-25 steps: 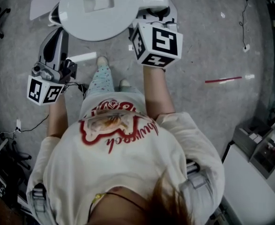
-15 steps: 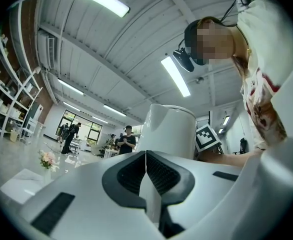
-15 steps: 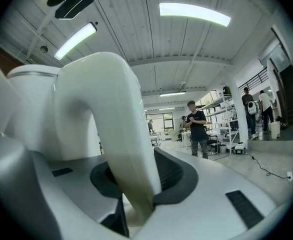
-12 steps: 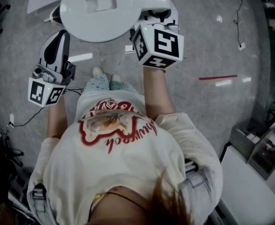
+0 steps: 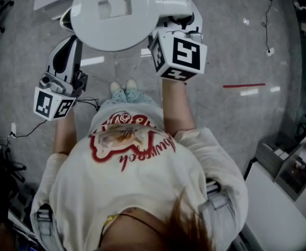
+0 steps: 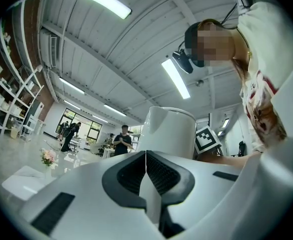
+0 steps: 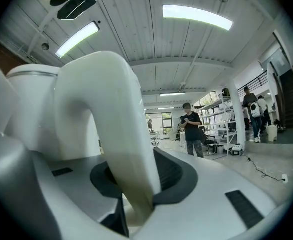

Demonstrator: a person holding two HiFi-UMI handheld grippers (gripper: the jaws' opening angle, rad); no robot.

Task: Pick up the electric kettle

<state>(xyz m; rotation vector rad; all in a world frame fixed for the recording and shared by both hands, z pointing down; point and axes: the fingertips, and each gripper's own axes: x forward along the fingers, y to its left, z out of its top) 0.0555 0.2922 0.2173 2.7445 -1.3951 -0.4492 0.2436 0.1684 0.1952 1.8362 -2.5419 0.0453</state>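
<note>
**1 white kettle held by its handle, 2 grippers in view**

1 electric kettle (image 5: 114, 14) hangs in the air in front of the person, above the grey floor (image 5: 236, 46) and clear of it. The head view shows its round lid (image 5: 115, 5) shut, with a rectangular tab at the centre, so what the kettle holds cannot be seen. The right gripper (image 5: 173, 15) grips the handle (image 7: 104, 129). In the right gripper view the thick white loop runs down between the 2 jaws, and the dark ribbed pads (image 7: 169, 176) press it from both sides. The left gripper (image 5: 69, 41) is beside the kettle body, on its left in the head view and apart from it. In the left gripper view its jaws are pressed together with nothing between them, and the kettle body (image 6: 169, 131) rises just beyond their tips.

Each gripper carries 1 marker cube with black-and-white square patterns. The right cube (image 5: 178, 54) sits just below the handle in the head view, and the left cube (image 5: 53, 102) sits by the person's left forearm. The person's pale shirt (image 5: 127, 161) bears a red cartoon print and a line of red script, which I cannot read with any certainty from here.

On the floor lie 1 red strip (image 5: 244, 85) and a thin dark cable (image 5: 270, 25). Both gripper views show long ceiling lights (image 7: 196, 15), shelving (image 6: 11, 84) and several people standing far off.
</note>
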